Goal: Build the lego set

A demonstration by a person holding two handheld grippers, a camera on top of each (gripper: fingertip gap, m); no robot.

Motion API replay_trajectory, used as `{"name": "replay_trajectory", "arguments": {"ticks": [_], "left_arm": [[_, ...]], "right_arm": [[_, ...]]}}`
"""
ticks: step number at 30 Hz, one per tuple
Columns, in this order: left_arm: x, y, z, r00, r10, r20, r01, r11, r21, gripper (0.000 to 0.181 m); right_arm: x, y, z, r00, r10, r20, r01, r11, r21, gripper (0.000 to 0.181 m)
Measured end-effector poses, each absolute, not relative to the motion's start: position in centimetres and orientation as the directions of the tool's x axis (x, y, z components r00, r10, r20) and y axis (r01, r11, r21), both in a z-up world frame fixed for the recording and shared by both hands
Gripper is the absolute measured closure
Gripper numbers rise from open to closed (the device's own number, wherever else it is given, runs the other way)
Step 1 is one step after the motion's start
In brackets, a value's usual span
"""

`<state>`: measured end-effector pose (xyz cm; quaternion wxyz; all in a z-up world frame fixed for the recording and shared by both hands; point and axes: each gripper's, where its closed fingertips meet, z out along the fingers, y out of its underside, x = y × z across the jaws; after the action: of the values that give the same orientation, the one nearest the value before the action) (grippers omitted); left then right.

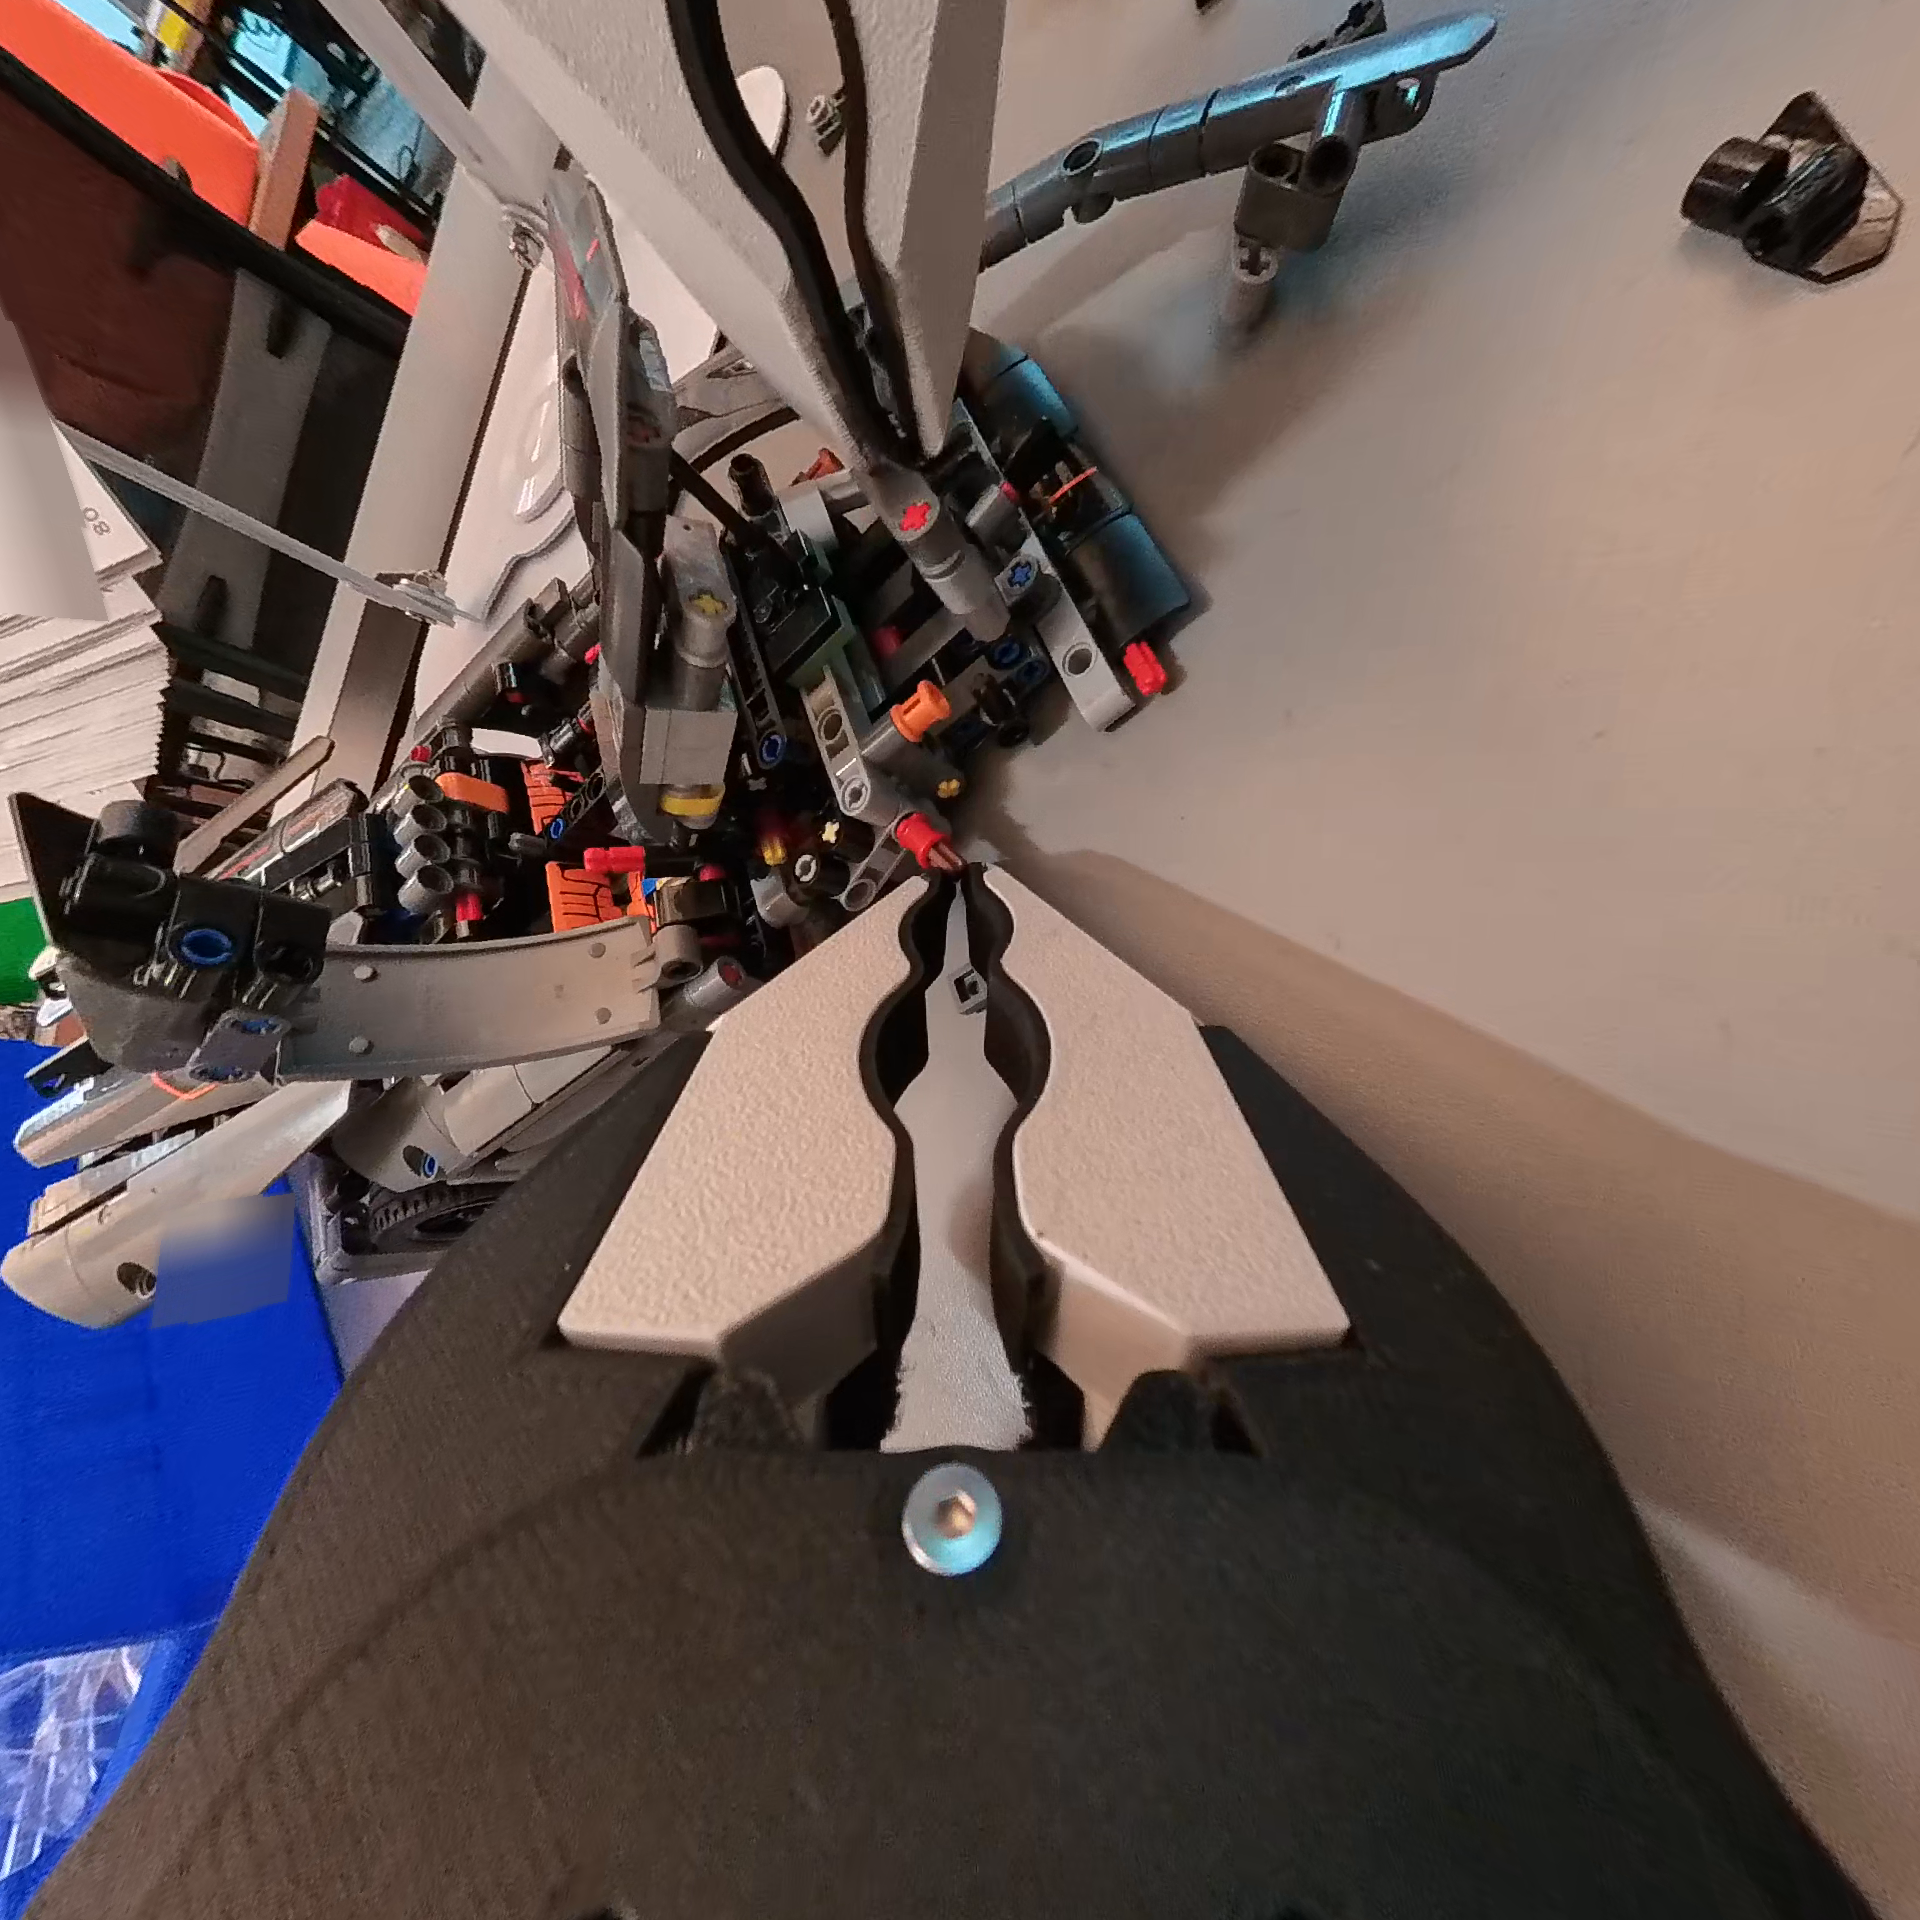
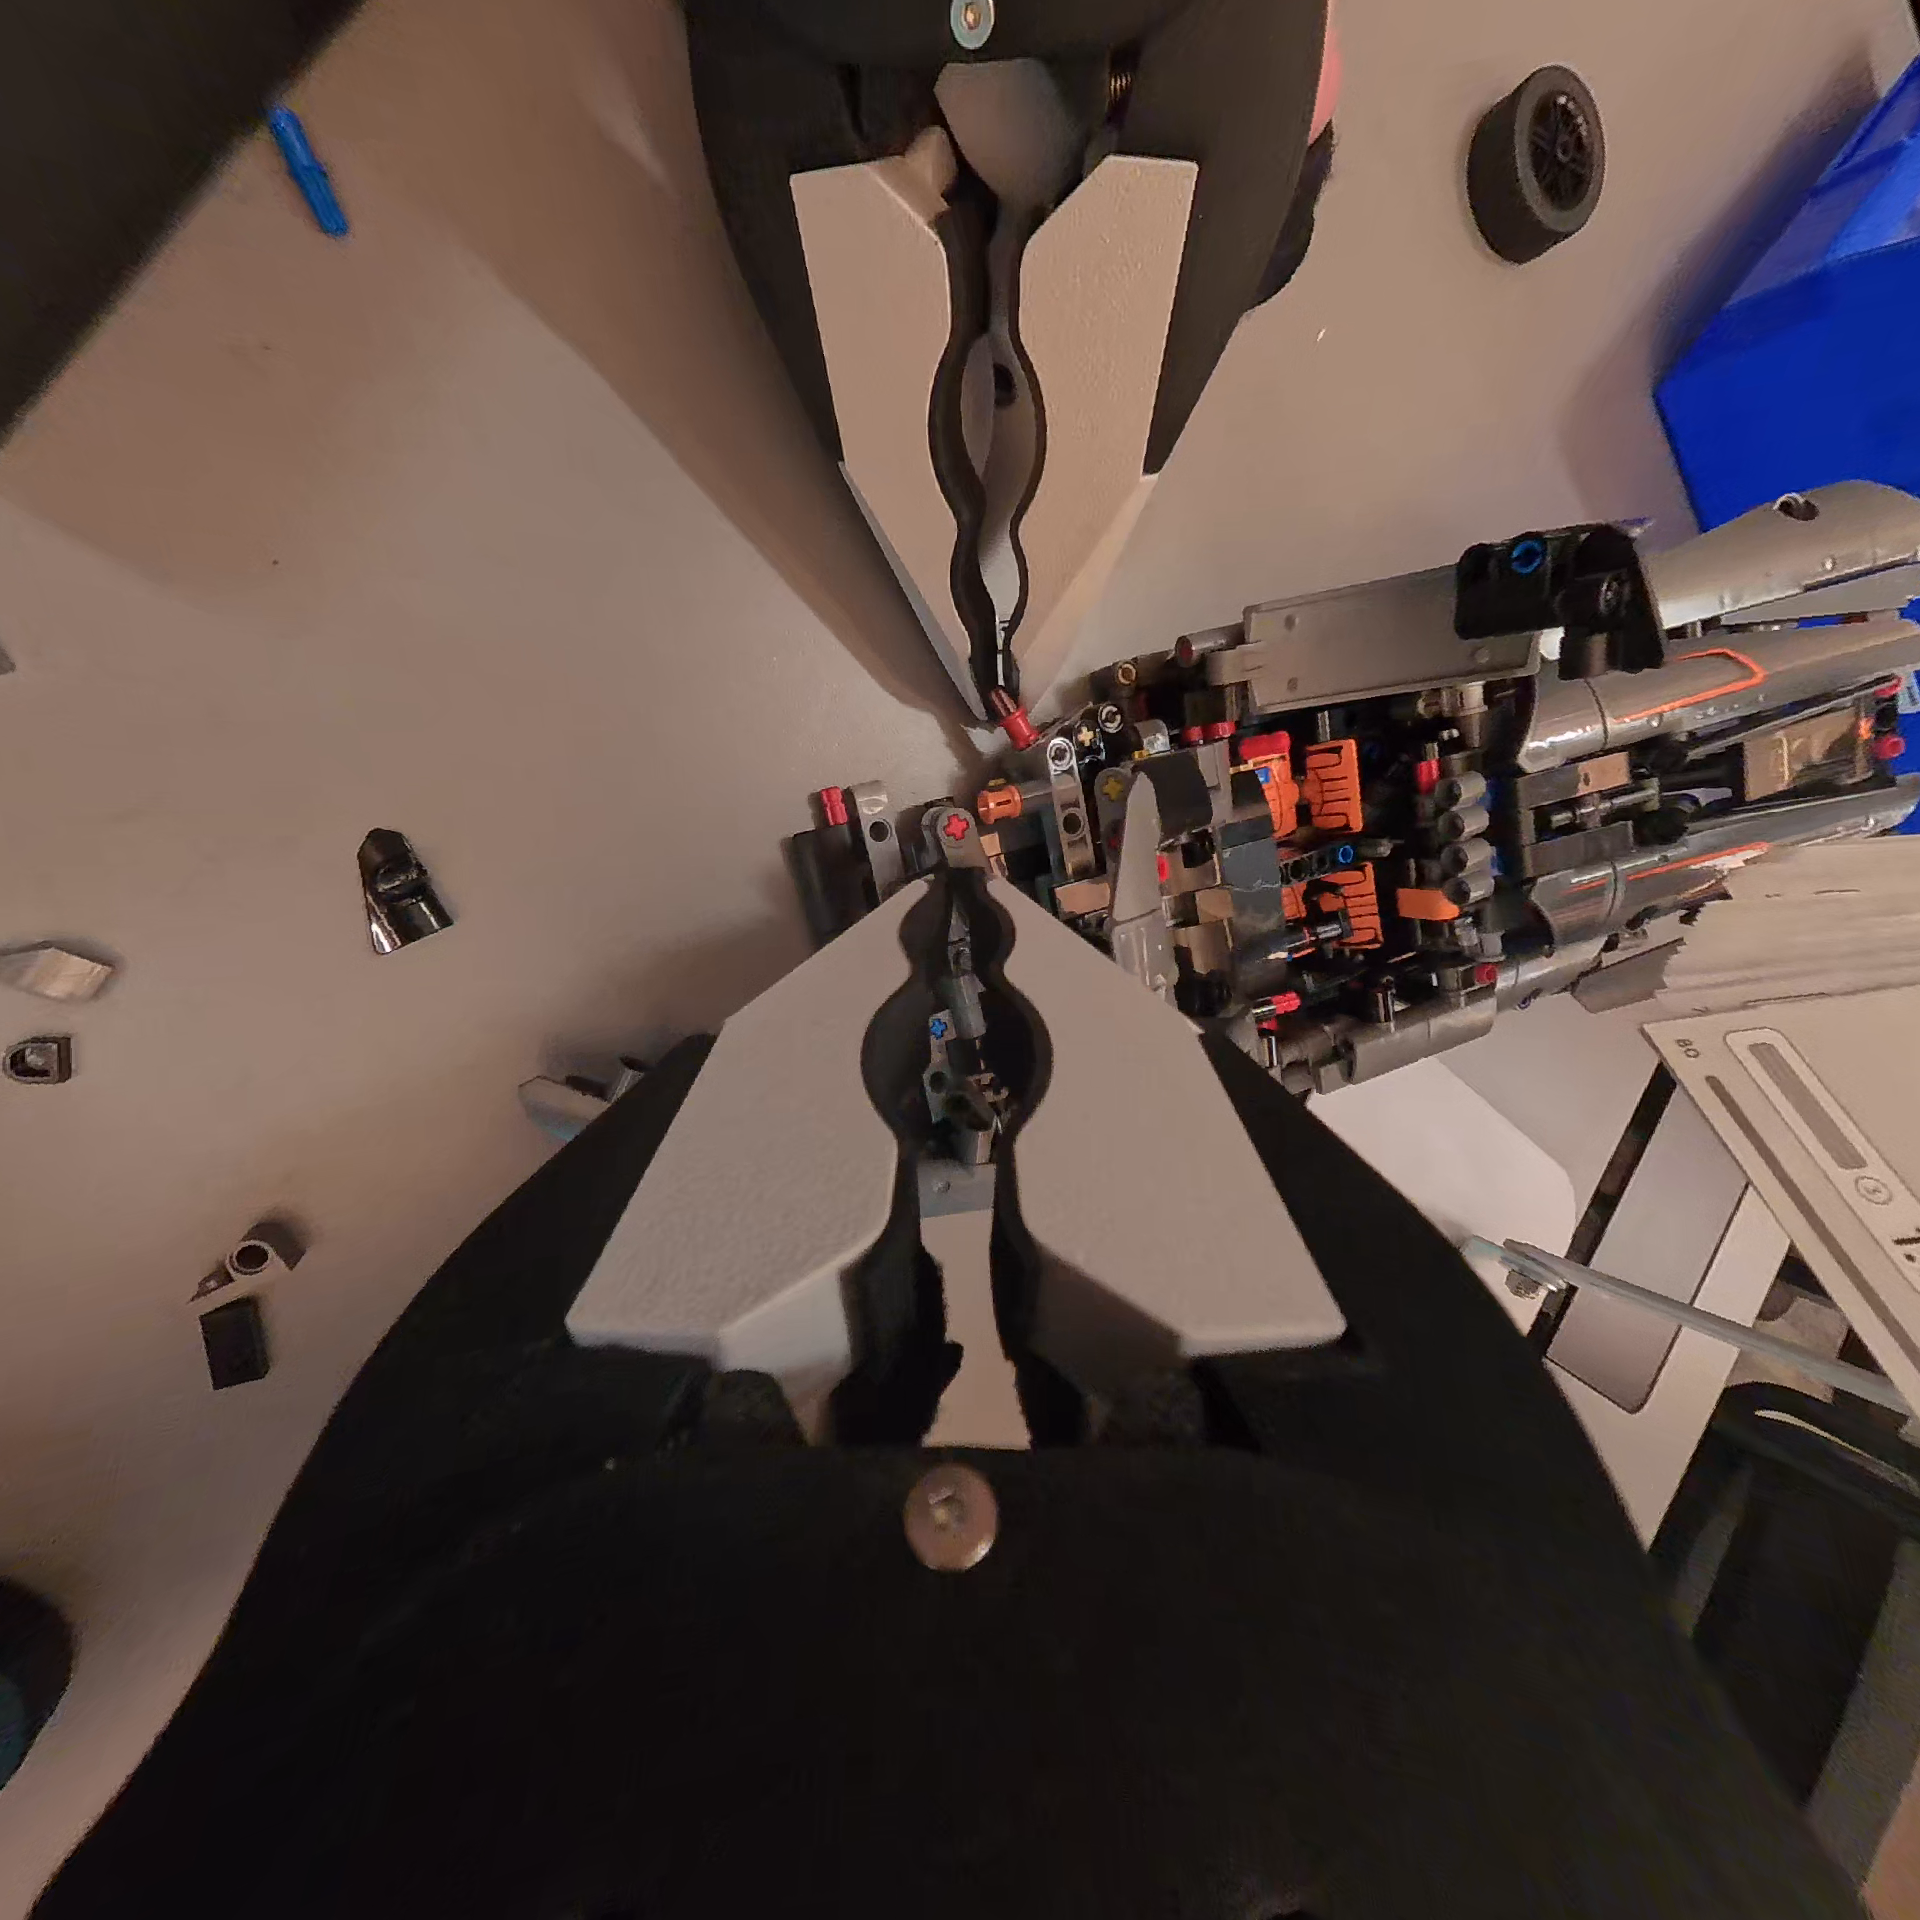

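The grey, black and orange Lego car model (image 1: 665, 748) lies on the white table; it also shows in the right wrist view (image 2: 1351, 831). My left gripper (image 1: 961, 873) is shut on a small red pin (image 1: 935, 840) at the model's end. In the right wrist view the left gripper (image 2: 997, 686) comes from the top with the red pin (image 2: 1010, 717) at its tips. My right gripper (image 2: 961, 883) is shut on a grey connector with a red cross axle (image 2: 956, 829) on the model's end. In the left wrist view the right gripper (image 1: 904, 457) comes from above onto that connector (image 1: 920, 520).
A loose grey curved sub-assembly (image 1: 1247, 114) and a black piece (image 1: 1797, 197) lie on the table behind. A blue pin (image 2: 309, 171), a black wheel (image 2: 1538, 161), small black (image 2: 400, 904) and grey parts (image 2: 260, 1247) lie around. A blue bin (image 2: 1818, 312) stands at the right. My right fingertips sit around 7 cm from my left ones.
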<state>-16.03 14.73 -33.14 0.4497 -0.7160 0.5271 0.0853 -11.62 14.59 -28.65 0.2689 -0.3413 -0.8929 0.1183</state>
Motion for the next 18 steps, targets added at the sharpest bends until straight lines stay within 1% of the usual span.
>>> {"name": "replay_trajectory", "arguments": {"ticks": [8,18], "left_arm": [[-16.05,14.73,-33.15,0.43,-0.679,-0.595,-0.831,-0.04,-0.554,0.18],[-16.08,14.72,-33.15,0.431,-0.679,-0.594,-0.831,-0.042,-0.555,0.181]], "right_arm": [[-11.58,14.77,-28.68,-0.62,0.671,0.407,0.556,0.741,-0.377,0.181],[-11.46,14.95,-28.67,-0.612,0.691,0.384,0.573,0.722,-0.388,0.181]]}}
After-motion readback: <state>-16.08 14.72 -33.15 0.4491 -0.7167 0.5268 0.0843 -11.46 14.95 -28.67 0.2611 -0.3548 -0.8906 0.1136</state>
